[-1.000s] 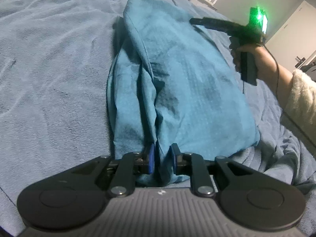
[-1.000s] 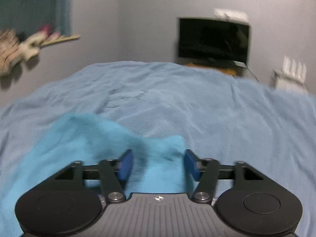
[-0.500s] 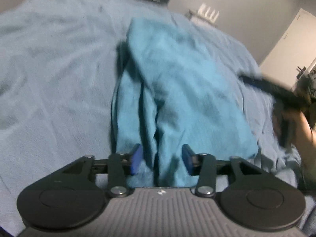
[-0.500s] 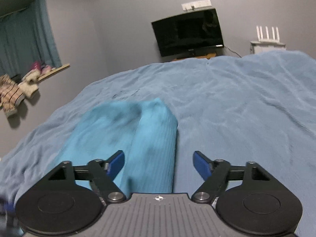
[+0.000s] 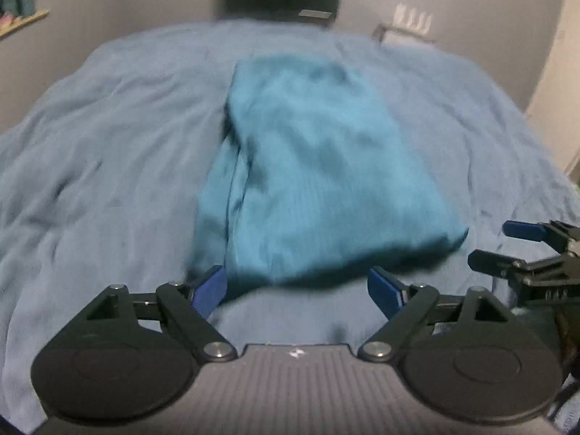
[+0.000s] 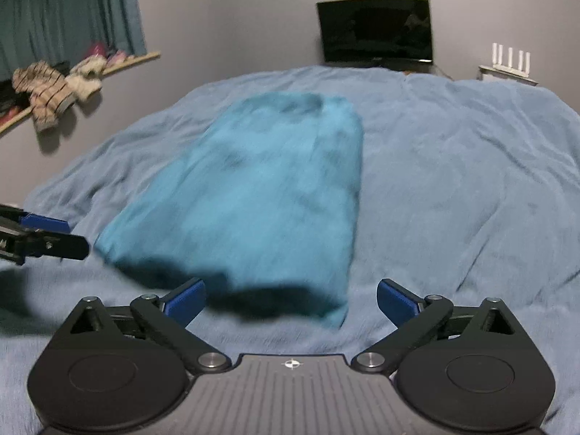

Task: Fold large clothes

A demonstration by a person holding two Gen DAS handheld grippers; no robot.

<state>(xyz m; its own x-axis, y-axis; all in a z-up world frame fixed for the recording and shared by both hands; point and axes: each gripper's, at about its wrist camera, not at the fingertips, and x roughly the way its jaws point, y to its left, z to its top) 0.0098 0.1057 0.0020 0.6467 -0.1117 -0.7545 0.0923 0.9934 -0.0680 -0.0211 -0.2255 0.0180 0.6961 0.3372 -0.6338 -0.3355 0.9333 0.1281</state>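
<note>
Now, garment: the folded teal garment (image 5: 319,181) lies on the blue blanket (image 5: 108,166) just ahead of your fingertips.
Left gripper (image 5: 297,290): your fingers spread wide, holding nothing.
Right gripper (image 6: 291,299): likewise wide, empty.

the left gripper (image 5: 297,290) is hovering with its jaws spread wide, gripping nothing. the right gripper (image 6: 291,299) is hovering just to its right, jaws likewise wide and empty.

Grey walls (image 6: 253,7), dark TV (image 6: 375,30), teal curtain (image 6: 69,11), dim light.
</note>
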